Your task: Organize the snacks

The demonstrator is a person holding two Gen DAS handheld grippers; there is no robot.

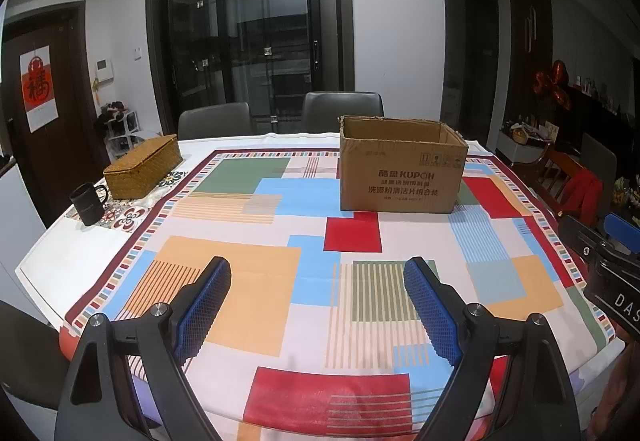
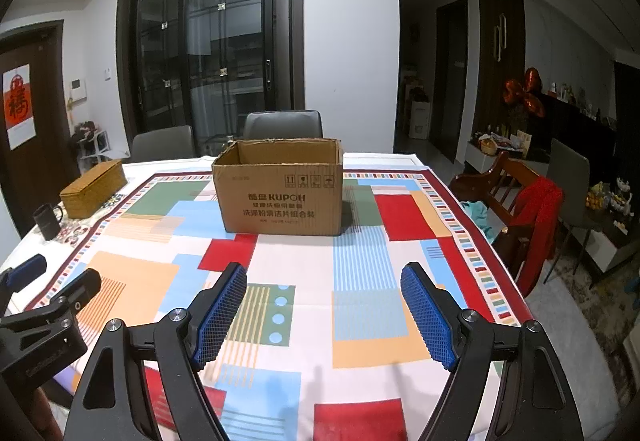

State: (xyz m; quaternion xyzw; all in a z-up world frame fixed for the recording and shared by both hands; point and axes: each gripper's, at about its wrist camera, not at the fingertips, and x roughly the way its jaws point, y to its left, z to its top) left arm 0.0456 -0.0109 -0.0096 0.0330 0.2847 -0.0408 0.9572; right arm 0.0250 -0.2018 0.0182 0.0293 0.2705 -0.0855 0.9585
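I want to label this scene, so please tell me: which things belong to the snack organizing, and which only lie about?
For the job: cardboard box, open top; left tongs; right tongs.

Lying about: wicker box; black mug; patterned tablecloth.

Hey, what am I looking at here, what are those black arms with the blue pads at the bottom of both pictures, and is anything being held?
Those are two hand-held grippers, tools a person squeezes to pinch things, not a robot. Each carries a wide-angle camera that looks forward between its two fingers, which is why the room looks curved. One picture is from the left gripper, the other from the right gripper. Each tool also shows at the edge of the other's picture.

Both stand open over the table, with only the patterned tablecloth visible between their blue pads. Neither holds anything.

On the table are an open cardboard box, a woven basket with its lid on and a black mug near the left edge. No snacks are visible; the pictures do not show the bottom of the box.
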